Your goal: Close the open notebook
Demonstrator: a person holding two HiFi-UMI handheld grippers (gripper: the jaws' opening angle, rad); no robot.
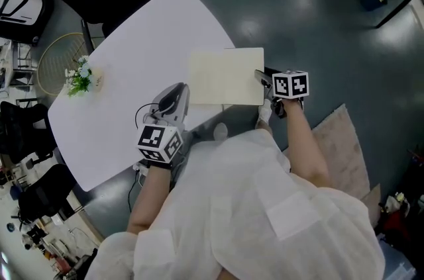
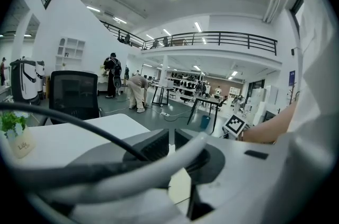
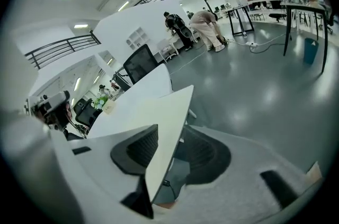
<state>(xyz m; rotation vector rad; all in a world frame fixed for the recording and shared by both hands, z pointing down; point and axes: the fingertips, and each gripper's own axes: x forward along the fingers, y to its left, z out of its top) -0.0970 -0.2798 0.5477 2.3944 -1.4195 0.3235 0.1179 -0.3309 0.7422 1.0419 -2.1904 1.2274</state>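
- Cream notebook (image 1: 225, 77) lies on the white table (image 1: 126, 67), its raised cover edge between the right tongs (image 1: 262, 78), which gape wide without pinching it.
- Left tongs (image 1: 181, 93), just beside the notebook's corner, are closed to a slit and empty.

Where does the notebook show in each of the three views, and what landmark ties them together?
Head view: notebook at centre, at the white table's edge.
Left gripper view: probably the pale patch low at centre, beyond the jaws.
Right gripper view: centre, edge-on between the open jaws.
Shared landmark: the small potted plant at each picture's left.
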